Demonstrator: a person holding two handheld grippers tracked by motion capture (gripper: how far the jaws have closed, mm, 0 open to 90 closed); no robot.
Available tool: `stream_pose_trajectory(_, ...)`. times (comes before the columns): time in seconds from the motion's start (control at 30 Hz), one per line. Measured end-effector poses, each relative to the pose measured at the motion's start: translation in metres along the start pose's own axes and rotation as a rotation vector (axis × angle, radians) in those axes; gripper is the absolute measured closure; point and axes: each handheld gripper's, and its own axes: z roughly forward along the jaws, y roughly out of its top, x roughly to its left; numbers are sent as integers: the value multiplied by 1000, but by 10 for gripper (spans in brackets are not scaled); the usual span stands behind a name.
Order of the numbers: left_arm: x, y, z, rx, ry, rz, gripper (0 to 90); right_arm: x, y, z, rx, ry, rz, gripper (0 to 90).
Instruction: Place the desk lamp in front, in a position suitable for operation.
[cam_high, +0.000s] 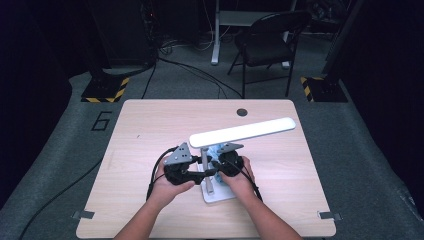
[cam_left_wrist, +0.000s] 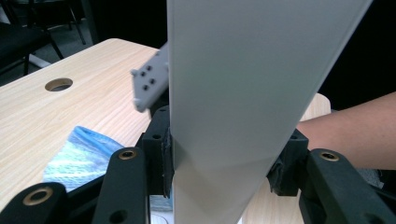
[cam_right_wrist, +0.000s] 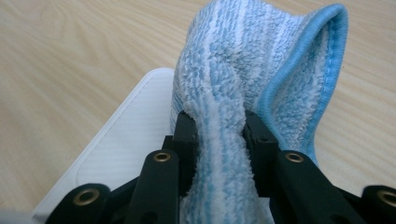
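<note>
A white desk lamp stands at the table's middle, its long head slanting up to the right over a flat white base. My left gripper is shut on the lamp's upright post, one pad pressed to each side, as the left gripper view shows. My right gripper is shut on a fold of a blue and white striped cloth. The cloth lies over the far corner of the base. From above, the right gripper sits just right of the post, with the cloth beyond it.
The light wooden table has a round cable hole near its far edge. A black chair and stand feet sit on the floor beyond. A forearm reaches in behind the post.
</note>
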Motion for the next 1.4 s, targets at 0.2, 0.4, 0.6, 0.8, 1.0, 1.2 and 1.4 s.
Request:
stream_pose_trajectory(0.2,0,0,-1,-2,3,1,518,-5,4,3,5,4,12,715)
stream_pose_trajectory(0.4,3,-1,-4,-4,5,-4,519,-8,1,-1,4,-20,-15,724)
stream_pose_trajectory(0.6,6,-2,-8,1,26,-17,526,-11,-5,-7,2,-37,1,724)
stream_pose_trajectory(0.8,10,-3,-13,10,54,-19,543,-12,-14,-16,-2,-50,24,725)
stream_pose_trajectory(1.0,15,-4,-20,9,82,-41,580,-12,-23,-26,-4,-64,16,725)
stream_pose_trajectory(1.2,19,-5,-23,2,105,-60,626,-8,-32,-35,-19,-69,47,725)
stream_pose_trajectory(1.4,22,-6,-26,5,132,-67,671,-4,-39,-43,-12,-53,44,725)
